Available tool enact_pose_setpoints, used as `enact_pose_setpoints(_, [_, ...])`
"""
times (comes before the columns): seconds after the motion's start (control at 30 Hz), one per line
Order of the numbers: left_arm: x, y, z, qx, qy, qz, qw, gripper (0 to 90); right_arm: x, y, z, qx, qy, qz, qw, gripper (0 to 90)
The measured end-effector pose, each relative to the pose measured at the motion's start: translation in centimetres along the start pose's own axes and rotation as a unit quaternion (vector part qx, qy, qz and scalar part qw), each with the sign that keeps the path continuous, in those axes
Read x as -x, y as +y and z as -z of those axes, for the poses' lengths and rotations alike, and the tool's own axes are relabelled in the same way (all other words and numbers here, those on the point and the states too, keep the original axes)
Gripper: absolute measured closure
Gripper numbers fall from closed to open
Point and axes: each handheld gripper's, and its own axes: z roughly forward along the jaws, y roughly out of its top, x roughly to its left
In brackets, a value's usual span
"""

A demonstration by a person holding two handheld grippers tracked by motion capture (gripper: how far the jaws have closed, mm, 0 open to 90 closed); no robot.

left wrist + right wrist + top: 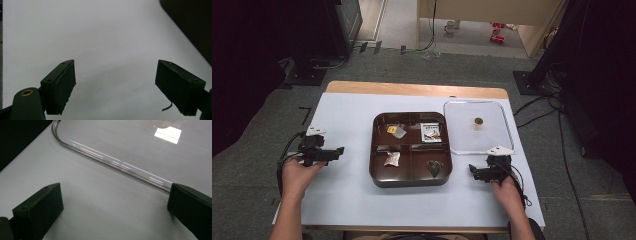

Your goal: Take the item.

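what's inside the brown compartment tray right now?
The brown tray has four compartments, each with one small item: yellow-and-clear packet far left, white printed packet far right, pale wrapped piece near left, dark heart-shaped piece near right. Anything beneath them is hidden.

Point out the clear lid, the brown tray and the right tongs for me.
Clear lid (463,134): high view, bare left part of its flat top.
Brown tray (410,182): high view, near rim.
Right tongs (473,171): high view, midway between the open fingertips.

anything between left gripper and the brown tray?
Nothing. In the high view, only bare white table cover separates the left gripper from the tray. The left gripper view agrees: open jaws, bare cover.
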Motion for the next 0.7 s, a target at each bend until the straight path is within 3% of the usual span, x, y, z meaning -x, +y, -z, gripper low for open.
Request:
enact_pose_setpoints(0.07, [0.2, 0.2, 0.1, 0.008, -0.007, -0.005, 0.9999, 16.7, 0.0, 0.0, 0.0, 0.0, 0.0, 0.0, 1.0, 0.0])
enact_pose_setpoints(0.13, [0.5, 0.5, 0.3, 0.019, -0.016, -0.02, 0.9995, 24.4, 0.0, 0.0, 0.0, 0.0, 0.0, 0.0, 1.0, 0.0])
enact_pose_setpoints(0.23, [0.8, 0.9, 0.5, 0.028, -0.024, -0.026, 0.999, 25.3, 0.0, 0.0, 0.0, 0.0, 0.0, 0.0, 1.0, 0.0])
enact_pose_setpoints(0.7, [2.1, 1.6, 0.8, 0.029, -0.047, -0.035, 0.9979, 26.0, 0.0, 0.0, 0.0, 0.0, 0.0, 0.001, 1.0, 0.0])
